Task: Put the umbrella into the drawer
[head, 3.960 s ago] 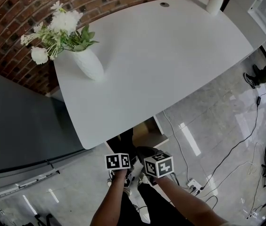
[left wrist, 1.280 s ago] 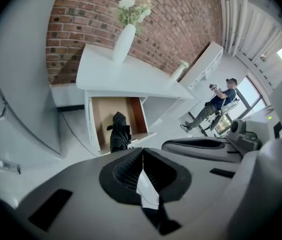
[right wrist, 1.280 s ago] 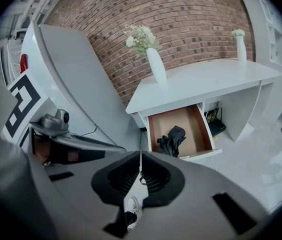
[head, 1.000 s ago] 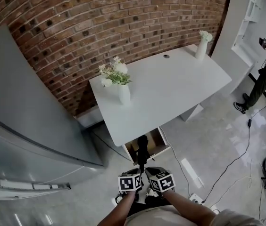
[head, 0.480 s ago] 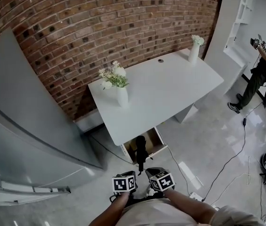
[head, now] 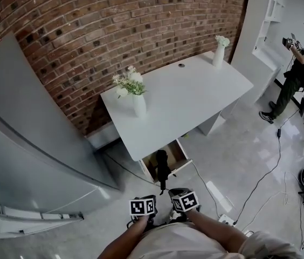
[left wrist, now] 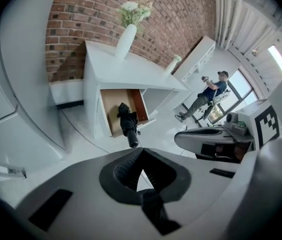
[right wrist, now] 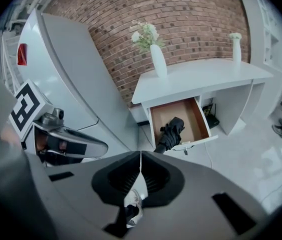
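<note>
A folded black umbrella (head: pixel 163 169) lies in the open wooden drawer (head: pixel 174 151) under the white desk (head: pixel 190 99), with one end poking out over the drawer's front edge. The left gripper view shows the umbrella (left wrist: pixel 128 122) in the drawer (left wrist: pixel 112 104), and the right gripper view shows the umbrella (right wrist: pixel 170 131) in the drawer (right wrist: pixel 189 116) too. My left gripper (head: pixel 143 208) and right gripper (head: pixel 185 202) hang side by side near me, well short of the drawer. Both the left gripper (left wrist: pixel 141 170) and the right gripper (right wrist: pixel 140 165) are shut, with nothing between their jaws.
On the desk stand a white vase of flowers (head: pixel 138 102) and a second small vase (head: pixel 218 54). A grey cabinet (head: pixel 28 144) rises at the left before a brick wall. Cables and a power strip (head: pixel 228 220) lie on the glossy floor. A person (head: pixel 296 69) stands at the far right.
The desk and drawer have drawn farther away in the head view. Both grippers have shifted slightly back and down, still shut. The umbrella stays in the drawer.
</note>
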A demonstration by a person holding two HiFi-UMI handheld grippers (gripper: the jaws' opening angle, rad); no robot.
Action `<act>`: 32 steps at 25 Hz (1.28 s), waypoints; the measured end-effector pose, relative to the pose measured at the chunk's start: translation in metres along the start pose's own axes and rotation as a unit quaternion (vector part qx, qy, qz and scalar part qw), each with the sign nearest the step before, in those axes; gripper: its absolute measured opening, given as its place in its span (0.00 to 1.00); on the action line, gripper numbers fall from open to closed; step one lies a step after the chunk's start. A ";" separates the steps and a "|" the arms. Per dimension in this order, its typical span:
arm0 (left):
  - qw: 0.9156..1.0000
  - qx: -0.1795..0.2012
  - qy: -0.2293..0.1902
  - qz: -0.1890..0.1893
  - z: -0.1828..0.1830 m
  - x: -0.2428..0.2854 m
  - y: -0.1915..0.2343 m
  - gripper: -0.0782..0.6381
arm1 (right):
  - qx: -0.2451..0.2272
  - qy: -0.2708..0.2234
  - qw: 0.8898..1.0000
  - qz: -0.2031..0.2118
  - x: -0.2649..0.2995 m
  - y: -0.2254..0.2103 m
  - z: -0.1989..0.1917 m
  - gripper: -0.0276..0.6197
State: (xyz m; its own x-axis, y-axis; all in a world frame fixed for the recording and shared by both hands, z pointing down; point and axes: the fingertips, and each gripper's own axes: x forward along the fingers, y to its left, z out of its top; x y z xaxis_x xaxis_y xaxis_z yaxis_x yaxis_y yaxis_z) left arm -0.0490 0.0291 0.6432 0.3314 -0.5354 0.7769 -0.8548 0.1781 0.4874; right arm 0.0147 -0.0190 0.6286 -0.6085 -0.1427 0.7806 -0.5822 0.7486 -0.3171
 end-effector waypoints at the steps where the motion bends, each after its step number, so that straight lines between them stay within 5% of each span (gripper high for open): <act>1: 1.000 0.002 -0.002 -0.001 0.000 -0.002 -0.001 0.12 | -0.003 -0.002 1.000 0.002 -0.001 0.004 0.000 0.07; 7: 1.000 0.013 -0.012 -0.011 -0.004 -0.004 -0.009 0.12 | -0.011 -0.004 1.000 0.006 -0.007 0.018 -0.006 0.07; 13: 0.997 0.012 -0.020 -0.070 -0.009 -0.006 -0.038 0.12 | -0.004 -0.007 1.000 -0.002 -0.012 0.019 -0.016 0.07; 32: 0.998 0.013 -0.005 -0.061 -0.021 -0.019 -0.025 0.12 | -0.020 -0.011 1.000 0.000 -0.008 0.043 -0.014 0.07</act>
State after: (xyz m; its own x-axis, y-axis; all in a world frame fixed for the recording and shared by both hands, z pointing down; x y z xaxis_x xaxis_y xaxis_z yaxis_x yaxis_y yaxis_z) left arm -0.0258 0.0516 0.6248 0.4289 -0.5603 0.7086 -0.8190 0.0897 0.5667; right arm 0.0019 0.0233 0.6162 -0.6204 -0.1562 0.7686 -0.5605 0.7737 -0.2952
